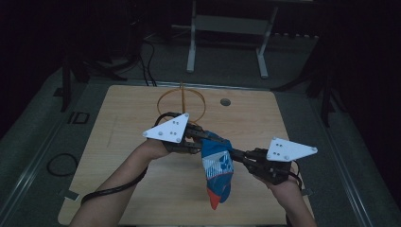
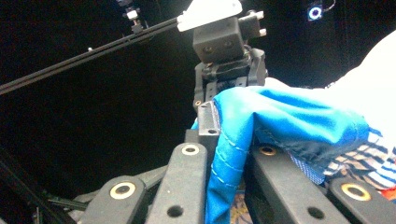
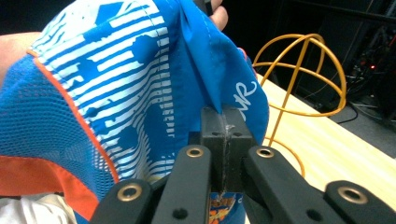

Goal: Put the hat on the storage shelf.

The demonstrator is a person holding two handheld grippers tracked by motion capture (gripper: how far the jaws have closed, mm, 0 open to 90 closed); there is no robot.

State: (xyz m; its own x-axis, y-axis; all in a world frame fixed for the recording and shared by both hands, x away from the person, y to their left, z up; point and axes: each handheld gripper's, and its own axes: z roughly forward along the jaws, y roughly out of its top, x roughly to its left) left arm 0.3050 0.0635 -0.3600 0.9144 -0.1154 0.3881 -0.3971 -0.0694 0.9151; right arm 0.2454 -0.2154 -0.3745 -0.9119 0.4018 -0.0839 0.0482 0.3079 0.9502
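A blue cap point(image 1: 217, 163) with white stripes, mesh and orange trim hangs above the table between my two grippers. My left gripper point(image 1: 204, 138) is shut on its upper left part; in the left gripper view blue fabric point(image 2: 280, 121) is pinched between the jaws of the left gripper point(image 2: 229, 149). From the right, my right gripper point(image 1: 235, 152) is shut on the cap's edge. In the right gripper view its pads point(image 3: 212, 128) press together on a fold of the cap point(image 3: 140, 88), the right gripper point(image 3: 225, 126) pointing toward a yellow wire stand point(image 3: 303, 70).
The yellow wire stand point(image 1: 182, 101) stands on the wooden table point(image 1: 142, 109) behind the grippers, near a round hole point(image 1: 225, 101). A white-legged frame point(image 1: 191, 47) stands on the floor beyond the table. A cable loop point(image 1: 61, 164) lies on the floor at left.
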